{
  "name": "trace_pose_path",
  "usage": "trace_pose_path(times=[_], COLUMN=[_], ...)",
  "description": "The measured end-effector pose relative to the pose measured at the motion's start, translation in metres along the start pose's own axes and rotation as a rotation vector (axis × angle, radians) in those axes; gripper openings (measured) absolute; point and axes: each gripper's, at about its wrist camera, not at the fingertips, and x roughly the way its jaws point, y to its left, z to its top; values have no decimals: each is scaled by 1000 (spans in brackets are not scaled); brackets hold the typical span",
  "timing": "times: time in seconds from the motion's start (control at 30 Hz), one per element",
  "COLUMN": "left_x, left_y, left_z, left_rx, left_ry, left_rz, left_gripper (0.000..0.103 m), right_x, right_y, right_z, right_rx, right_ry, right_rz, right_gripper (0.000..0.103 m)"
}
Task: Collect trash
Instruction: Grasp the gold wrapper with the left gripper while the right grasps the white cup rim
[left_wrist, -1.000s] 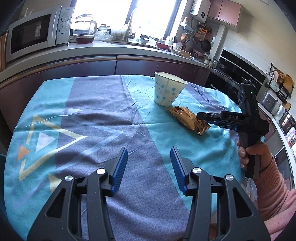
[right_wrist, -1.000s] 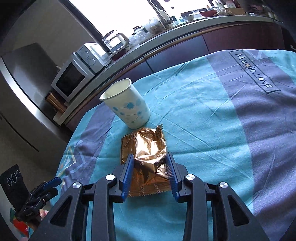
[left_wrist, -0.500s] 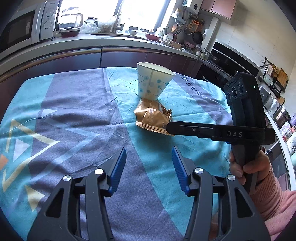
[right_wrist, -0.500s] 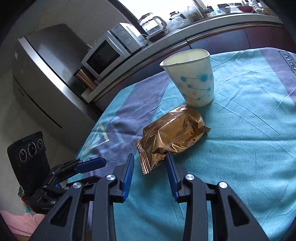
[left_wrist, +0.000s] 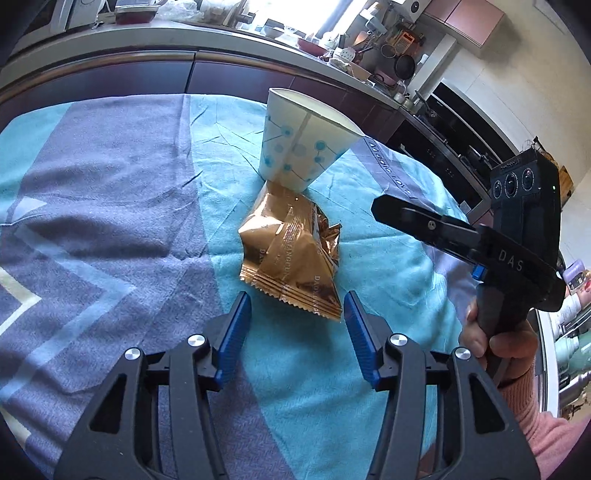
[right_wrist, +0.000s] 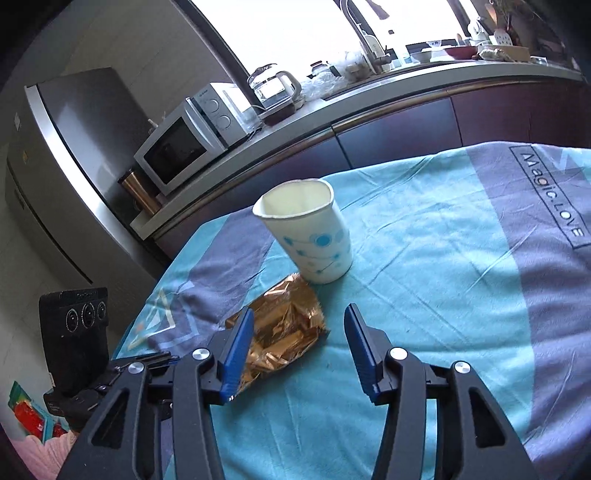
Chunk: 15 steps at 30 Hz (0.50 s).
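Note:
A crumpled gold foil wrapper (left_wrist: 291, 254) lies on the blue tablecloth (left_wrist: 110, 206), touching the base of a white paper cup (left_wrist: 299, 147) with blue dots. My left gripper (left_wrist: 295, 332) is open, its blue pads just short of the wrapper's near edge. My right gripper (right_wrist: 295, 347) is open and empty above the cloth; the wrapper (right_wrist: 284, 336) lies beside and partly behind its left finger (right_wrist: 236, 347), the cup (right_wrist: 310, 236) stands beyond. The right gripper also shows in the left wrist view (left_wrist: 391, 210), to the right of the wrapper.
A curved kitchen counter (right_wrist: 369, 107) runs behind the table with a microwave (right_wrist: 192, 140), a glass kettle (right_wrist: 277, 88) and a sink tap. A steel fridge (right_wrist: 55, 166) stands at left. An oven and cluttered shelves (left_wrist: 461, 122) are at right.
My left gripper has moved forward to the wrapper, which now lies just ahead of its pads. My right gripper has let the wrapper go, opened wider and drawn off to the right.

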Motion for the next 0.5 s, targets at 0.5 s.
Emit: trace_pose_path(times=[0.5], left_x=[14], left_y=[0], left_z=[13], left_rx=[-45], left_ry=[-1], left_rz=[50], left_gripper=[43], right_x=[-2], right_y=[14], right_z=[42], right_rx=[-113], right_ry=[-104], right_rz=[-74], right_gripper=[53])
